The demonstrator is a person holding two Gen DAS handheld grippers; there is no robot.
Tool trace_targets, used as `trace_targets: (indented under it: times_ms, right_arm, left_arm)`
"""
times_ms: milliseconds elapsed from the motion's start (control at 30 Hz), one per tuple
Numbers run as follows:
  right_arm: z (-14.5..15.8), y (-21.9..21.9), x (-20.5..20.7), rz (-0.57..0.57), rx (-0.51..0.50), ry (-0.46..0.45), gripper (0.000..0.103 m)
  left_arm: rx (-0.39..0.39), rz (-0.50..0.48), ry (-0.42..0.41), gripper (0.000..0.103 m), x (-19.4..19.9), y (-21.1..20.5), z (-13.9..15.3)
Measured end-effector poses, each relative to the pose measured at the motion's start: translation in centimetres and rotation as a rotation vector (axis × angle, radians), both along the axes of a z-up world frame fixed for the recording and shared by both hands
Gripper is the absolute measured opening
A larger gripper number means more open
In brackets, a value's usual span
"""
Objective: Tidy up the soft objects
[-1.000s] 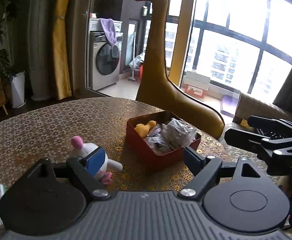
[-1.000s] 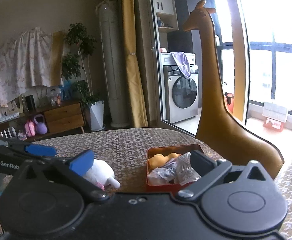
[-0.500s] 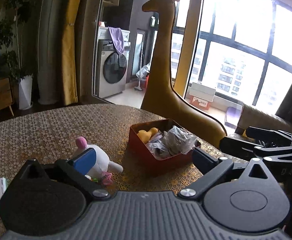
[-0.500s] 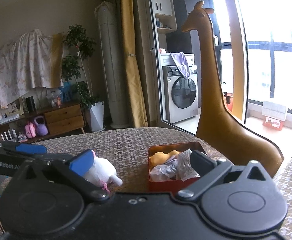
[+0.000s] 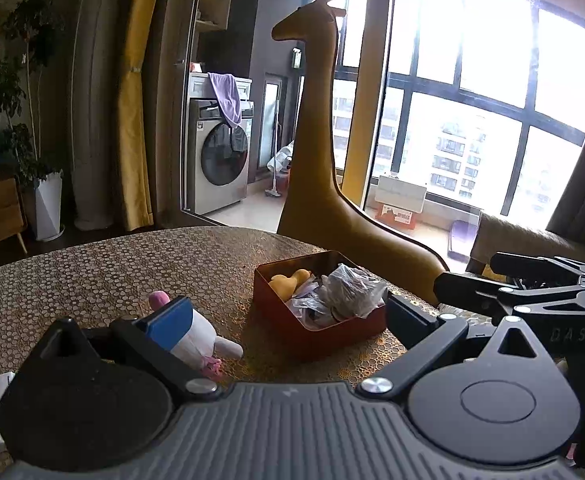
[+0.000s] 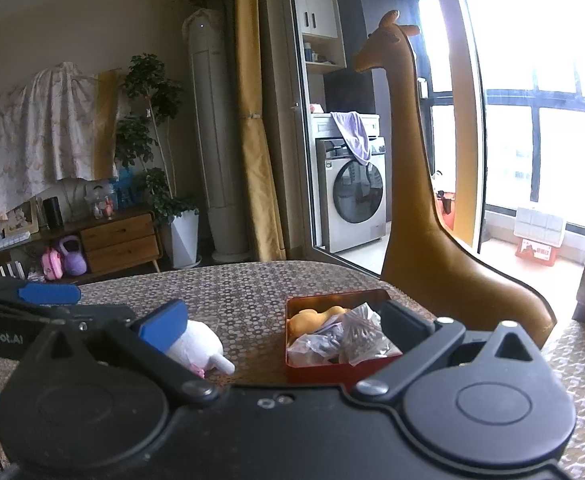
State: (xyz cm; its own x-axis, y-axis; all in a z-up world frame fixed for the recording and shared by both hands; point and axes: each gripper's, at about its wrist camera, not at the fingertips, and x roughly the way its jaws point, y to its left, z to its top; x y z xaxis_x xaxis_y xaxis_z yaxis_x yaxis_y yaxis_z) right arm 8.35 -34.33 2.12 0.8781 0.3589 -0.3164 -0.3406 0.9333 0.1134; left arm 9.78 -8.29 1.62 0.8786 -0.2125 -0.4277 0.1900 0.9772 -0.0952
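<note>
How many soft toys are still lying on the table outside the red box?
1. A white plush toy with a pink tip lies on the table, left of the red box and apart from it. The left tongs' finger partly covers it; others could be hidden behind the tongs.

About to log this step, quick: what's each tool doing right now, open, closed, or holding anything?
Left tool: open wide, jaws just opened, nothing between them.
Right tool: open, holding nothing.
</note>
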Motion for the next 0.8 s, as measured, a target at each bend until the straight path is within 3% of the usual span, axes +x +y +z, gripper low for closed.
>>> trace_targets:
  times_ms: [800]
  right_arm:
    - [0.12, 0.27, 0.1, -0.008, -0.01, 0.006, 0.103]
  left_arm:
    - [-0.01, 0.013, 0.003, 0.103, -0.43, 0.4, -0.32]
